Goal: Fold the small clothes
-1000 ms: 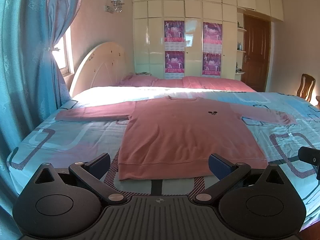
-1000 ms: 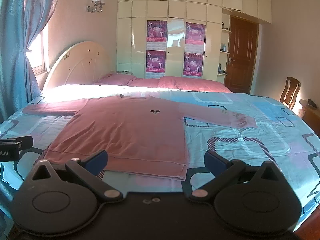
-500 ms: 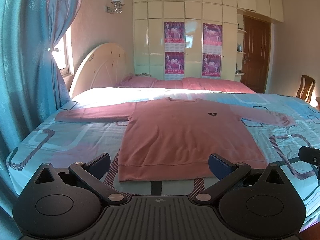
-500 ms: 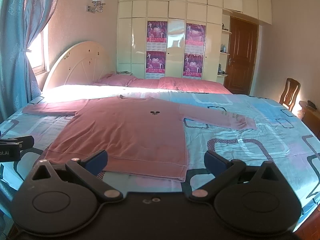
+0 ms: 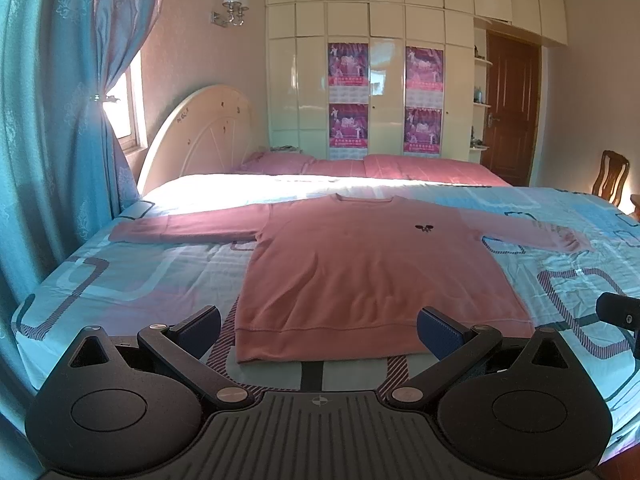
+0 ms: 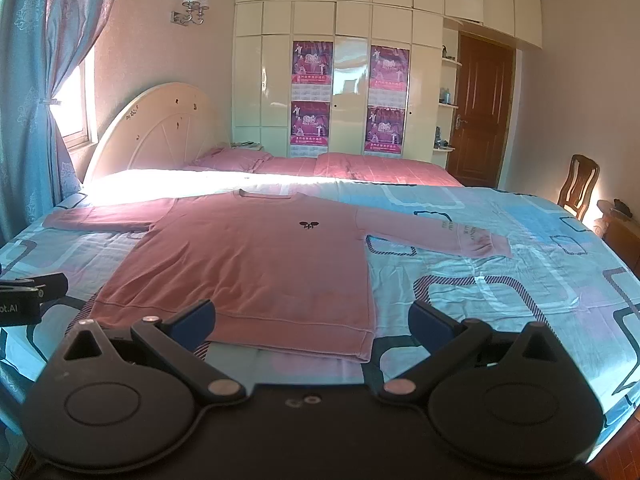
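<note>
On bed [image 5: 120, 280]: pink sweater [image 5: 368, 272] flat, unmoved; both grippers' jaws still spread, empty.

Bedroom around a bed [image 5: 132, 280] with a blue patterned sheet.

A cream arched headboard [image 5: 200, 132] stands at the bed's left end, with pink pillows [image 5: 280, 162] and a pink cover [image 6: 380, 170] along the far side. Behind them a glossy cream wardrobe [image 5: 384, 20] carries four purple posters [image 5: 347, 65]. A twin-shade wall lamp [image 6: 192, 4] hangs on the pink wall left of the wardrobe. Teal curtains [image 5: 48, 128] are tied back at the sunlit window [image 6: 76, 100]. A dark brown door [image 6: 482, 108] stands right of the wardrobe, small corner shelves [image 6: 448, 100] between them. A wooden chair [image 6: 580, 188] sits near the bed's right side.
</note>
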`<state>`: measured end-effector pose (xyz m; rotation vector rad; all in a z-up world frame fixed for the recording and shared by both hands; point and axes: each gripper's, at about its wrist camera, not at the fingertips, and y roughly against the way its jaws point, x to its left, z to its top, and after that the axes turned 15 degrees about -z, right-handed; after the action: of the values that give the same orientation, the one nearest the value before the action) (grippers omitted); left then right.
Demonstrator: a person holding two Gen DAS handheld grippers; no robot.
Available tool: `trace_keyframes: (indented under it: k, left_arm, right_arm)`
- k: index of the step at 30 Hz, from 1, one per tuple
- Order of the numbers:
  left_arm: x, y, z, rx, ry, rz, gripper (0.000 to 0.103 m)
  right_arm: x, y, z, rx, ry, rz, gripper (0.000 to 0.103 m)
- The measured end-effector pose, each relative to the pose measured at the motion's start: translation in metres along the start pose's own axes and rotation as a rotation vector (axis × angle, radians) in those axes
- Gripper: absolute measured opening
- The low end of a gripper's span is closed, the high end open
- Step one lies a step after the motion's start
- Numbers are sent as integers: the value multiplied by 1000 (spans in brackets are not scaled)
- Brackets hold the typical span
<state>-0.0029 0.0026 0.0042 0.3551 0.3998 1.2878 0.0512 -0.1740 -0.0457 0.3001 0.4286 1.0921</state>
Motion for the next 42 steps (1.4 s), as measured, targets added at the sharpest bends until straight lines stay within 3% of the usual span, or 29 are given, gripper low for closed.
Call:
trace_keyframes:
  k: [42]
  left_arm:
    - [6, -2, 3, -4, -1, 3, 103]
  right_arm:
    - [6, 0, 4, -4, 5, 3, 102]
